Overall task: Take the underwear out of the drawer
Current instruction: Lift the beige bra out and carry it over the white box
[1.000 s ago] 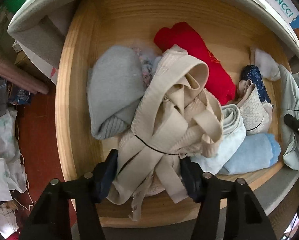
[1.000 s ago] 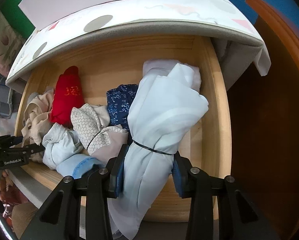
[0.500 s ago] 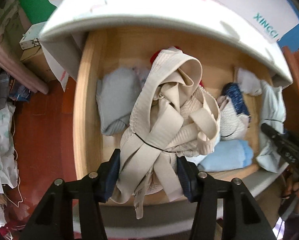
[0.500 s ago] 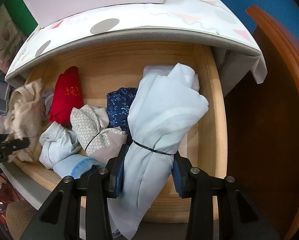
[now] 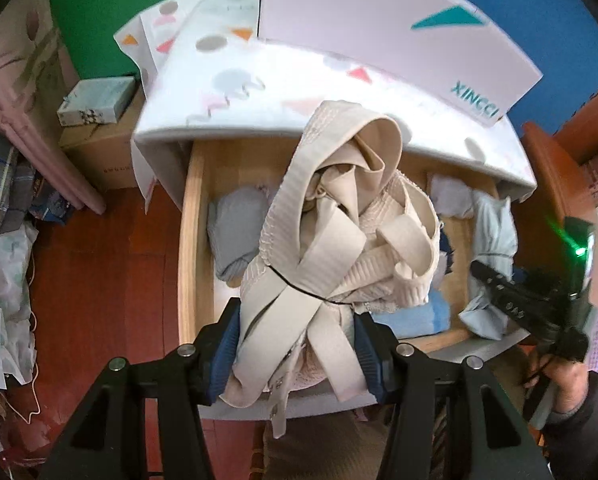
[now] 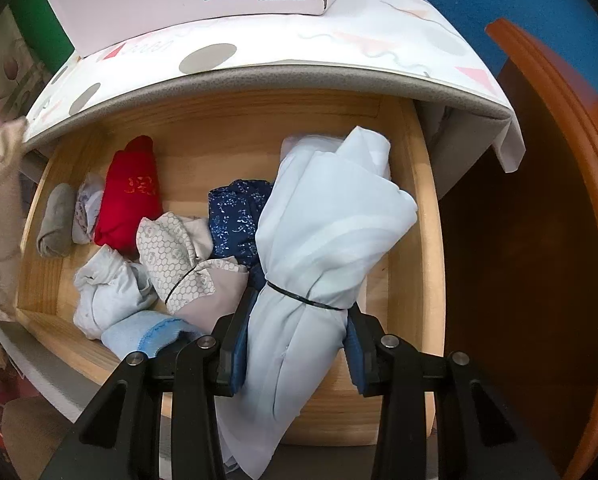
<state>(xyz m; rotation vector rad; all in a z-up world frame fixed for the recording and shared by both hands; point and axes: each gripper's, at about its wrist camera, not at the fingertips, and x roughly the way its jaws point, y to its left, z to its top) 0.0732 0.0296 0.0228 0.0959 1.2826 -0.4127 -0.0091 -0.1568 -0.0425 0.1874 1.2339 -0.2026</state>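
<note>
While both grippers grip cloth, the drawer (image 6: 415, 216) stands open with its wood floor showing. Two grippers, two held bundles. Left gripper (image 5: 297, 344): pads pressed on a beige bundle (image 5: 339, 236) of wide straps and ribbed fabric, tied by one thin black band; it sits between the fingers, bulges above them and hangs a little below, lifted over the drawer's front edge. Right gripper (image 6: 293, 344): narrow, clamped on a pale blue bundle (image 6: 323, 232), also with one black band just above the pads; its top leans toward the drawer's back right corner, tail drooping past the front rim. From the right wrist view, seven pieces lie loose in the drawer: one grey roll (image 6: 57, 220) far left, one lilac piece (image 6: 87, 208) beside it, one red roll (image 6: 131, 192), one navy floral (image 6: 239, 216), one honeycomb-print bundle (image 6: 179, 256) with a black band, one light grey-blue bundle (image 6: 107, 288), one sky-blue piece (image 6: 151, 336) at the front. One white piece peeks out behind the pale blue bundle. One shoebox (image 6: 203, 0) sits on the cabinet top (image 6: 379, 40).
</note>
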